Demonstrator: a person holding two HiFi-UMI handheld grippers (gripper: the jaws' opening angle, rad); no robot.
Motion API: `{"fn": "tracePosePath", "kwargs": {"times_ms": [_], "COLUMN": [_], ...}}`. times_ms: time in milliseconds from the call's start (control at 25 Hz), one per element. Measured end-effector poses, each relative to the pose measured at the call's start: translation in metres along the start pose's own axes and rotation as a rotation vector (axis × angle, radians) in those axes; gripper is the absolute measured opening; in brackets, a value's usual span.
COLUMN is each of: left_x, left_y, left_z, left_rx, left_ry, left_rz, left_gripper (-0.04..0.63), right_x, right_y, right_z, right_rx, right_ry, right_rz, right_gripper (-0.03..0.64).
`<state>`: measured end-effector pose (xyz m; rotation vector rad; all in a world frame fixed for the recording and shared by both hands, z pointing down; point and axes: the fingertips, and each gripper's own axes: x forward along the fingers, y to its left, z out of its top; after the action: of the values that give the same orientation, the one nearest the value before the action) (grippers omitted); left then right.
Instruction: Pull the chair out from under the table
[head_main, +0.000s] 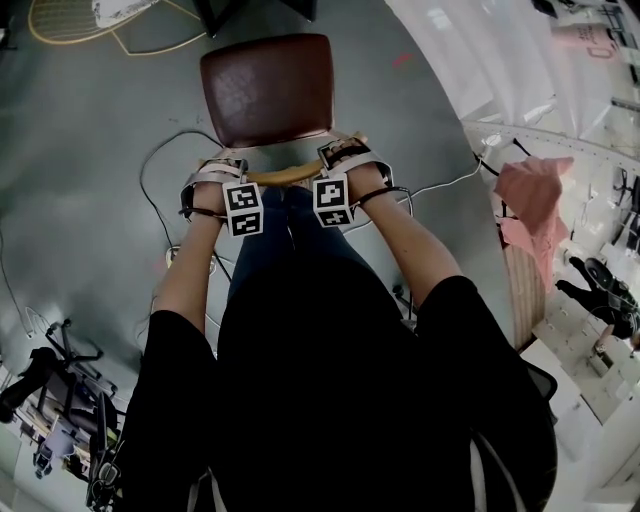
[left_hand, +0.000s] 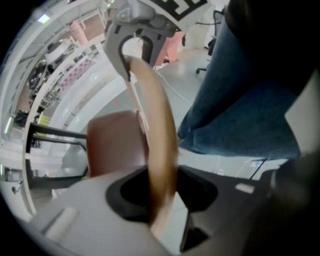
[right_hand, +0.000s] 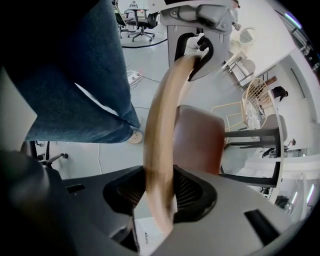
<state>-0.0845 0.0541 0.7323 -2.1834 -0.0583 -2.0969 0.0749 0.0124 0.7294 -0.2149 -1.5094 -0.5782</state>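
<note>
At the chair's back, both claws pinch the wooden top rail (head_main: 283, 175): left gripper (head_main: 224, 166) near its left end, right gripper (head_main: 345, 150) near its right end. Both gripper views show the rail running straight through between the pads, jaws pressed on it, nothing else in them. Both point steeply down.

Chair (head_main: 265, 88): brown seat, fully in view on the grey floor (head_main: 90, 120), well apart from the edge of the white table (head_main: 470, 60) at upper right. Nothing overhangs the seat. Judgement: the pull is mostly done, or in its last stretch.

Doing the step well, as a judgement:
- Keep both grips even, so the chair comes straight back and does not swing toward the table edge.
- Pull level and low along the floor. Lifting the rail would tip the chair onto its back legs.
- The person's legs (head_main: 290, 230) are just behind the rail, so step back with the pull, or the rail meets the knees.
- A cable (head_main: 160, 160) loops on the floor just beside the chair's left side. The chair legs are hidden under the seat, so a snag cannot be ruled out. Go slowly.
- Let go only once the chair sits flat on the floor.

Writing: none readable. The marker cube (head_main: 243, 208) on each gripper carries black-and-white square patterns, no letters. A white label (right_hand: 150, 235) under the right gripper's jaws has tiny print, too blurred to read. No brand shows on the chair.
</note>
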Motion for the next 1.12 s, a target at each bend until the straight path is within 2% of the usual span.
{"fn": "tracePosePath", "kwargs": {"times_ms": [560, 1120], "left_x": [-0.007, -0.014], "left_y": [-0.099, -0.167], "left_z": [0.014, 0.051], "left_rx": [0.042, 0.031], "left_ry": [-0.059, -0.075], "left_rz": [-0.021, -0.056], "left_gripper": [0.153, 0.152], "right_x": [-0.019, -0.04], "right_y": [0.088, 0.159], "right_z": [0.045, 0.053], "right_rx": [0.036, 0.041], "right_ry": [0.059, 0.056], "right_rz": [0.028, 0.051], "right_gripper": [0.15, 0.15]}}
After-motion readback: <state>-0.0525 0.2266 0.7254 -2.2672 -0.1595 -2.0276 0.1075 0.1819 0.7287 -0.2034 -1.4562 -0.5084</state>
